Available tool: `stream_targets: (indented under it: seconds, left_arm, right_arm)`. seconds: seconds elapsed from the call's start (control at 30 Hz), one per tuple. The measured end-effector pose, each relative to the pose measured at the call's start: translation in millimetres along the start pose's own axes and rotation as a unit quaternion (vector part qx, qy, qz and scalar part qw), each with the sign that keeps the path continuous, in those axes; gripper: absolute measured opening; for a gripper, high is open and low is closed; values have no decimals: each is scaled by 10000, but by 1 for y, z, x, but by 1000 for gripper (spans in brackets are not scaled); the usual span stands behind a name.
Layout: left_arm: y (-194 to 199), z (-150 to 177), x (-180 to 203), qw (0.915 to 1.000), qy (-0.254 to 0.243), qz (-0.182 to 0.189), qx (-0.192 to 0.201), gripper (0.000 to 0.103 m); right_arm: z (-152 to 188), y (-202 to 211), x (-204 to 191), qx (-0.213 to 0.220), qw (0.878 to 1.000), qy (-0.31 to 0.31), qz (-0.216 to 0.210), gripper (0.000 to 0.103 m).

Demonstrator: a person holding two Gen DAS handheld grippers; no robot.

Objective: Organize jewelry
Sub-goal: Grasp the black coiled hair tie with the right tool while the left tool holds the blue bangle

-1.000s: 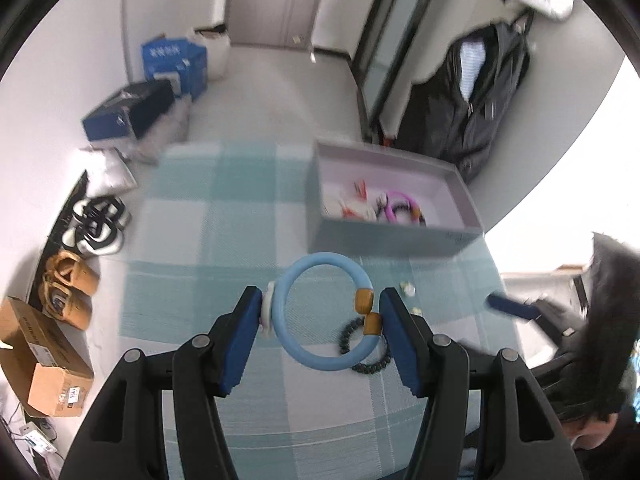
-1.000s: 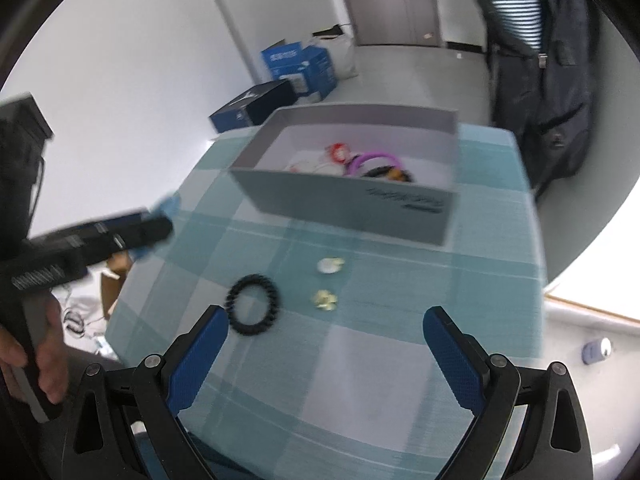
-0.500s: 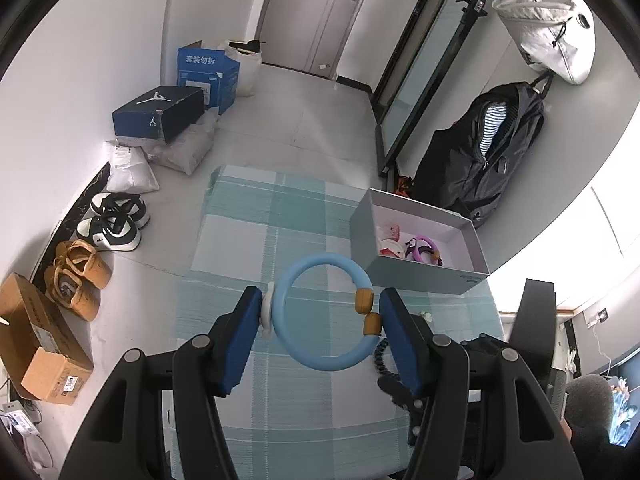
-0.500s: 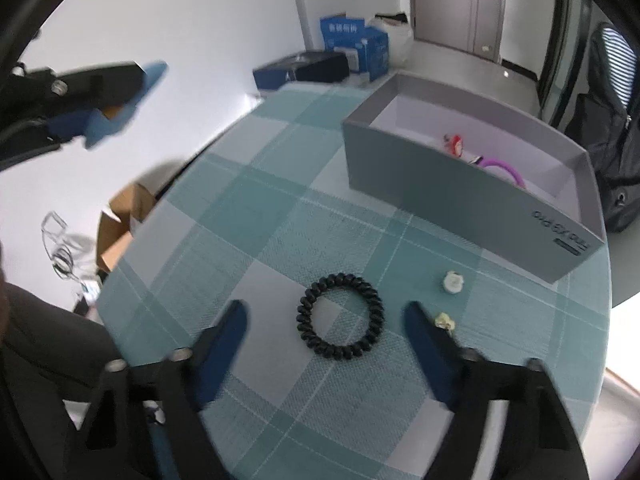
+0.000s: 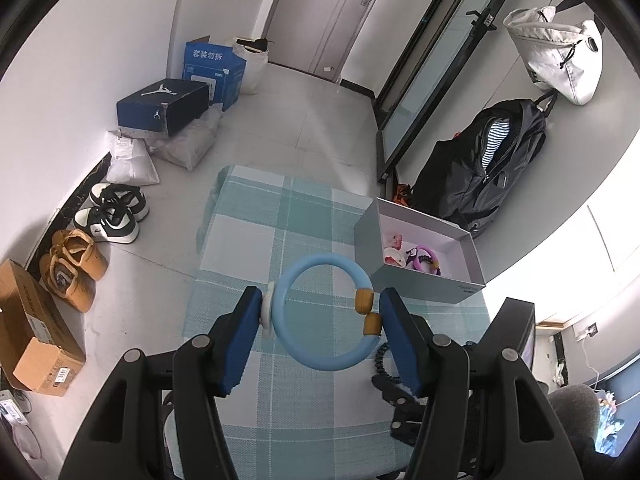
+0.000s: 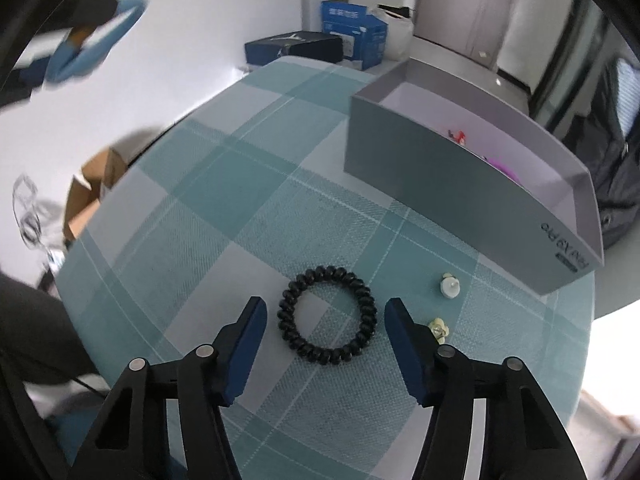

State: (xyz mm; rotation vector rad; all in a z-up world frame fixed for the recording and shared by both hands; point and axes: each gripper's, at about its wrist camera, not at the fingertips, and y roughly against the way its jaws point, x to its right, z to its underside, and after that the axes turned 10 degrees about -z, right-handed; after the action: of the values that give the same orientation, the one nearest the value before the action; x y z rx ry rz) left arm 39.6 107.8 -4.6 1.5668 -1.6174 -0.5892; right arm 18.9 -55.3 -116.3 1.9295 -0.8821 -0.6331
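My left gripper (image 5: 320,312) is shut on a light blue bangle (image 5: 326,362) with two orange beads and a white charm, held high above the checked table (image 5: 256,216). It also shows blurred in the right wrist view (image 6: 92,44). My right gripper (image 6: 326,322) is open, low over the table, its fingers on either side of a black coil hair tie (image 6: 327,314). The grey box (image 6: 440,176) holds a purple ring and small pieces; in the left wrist view the box (image 5: 400,276) sits at the table's right.
Two small pale earrings (image 6: 449,286) (image 6: 437,328) lie right of the hair tie. Shoes (image 5: 114,214), cardboard boxes (image 5: 32,332) and a dark jacket (image 5: 488,164) are on the floor around the table.
My left gripper has risen high with the bangle. My right gripper has moved in low and narrowed until its fingers flank the black hair tie.
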Motion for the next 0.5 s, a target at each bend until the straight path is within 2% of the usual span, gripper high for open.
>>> stream_targets:
  seconds: [0.27,0.5]
  left_arm:
    - [0,0,5,10000,-60,-25,9,55]
    - [-2,-4,11,9999,-75,42,-52,55]
  right_arm:
    - [-2,2,4,11,10000,-9,-48,41]
    - [-2,12,15,143,9990,-261,-335,39]
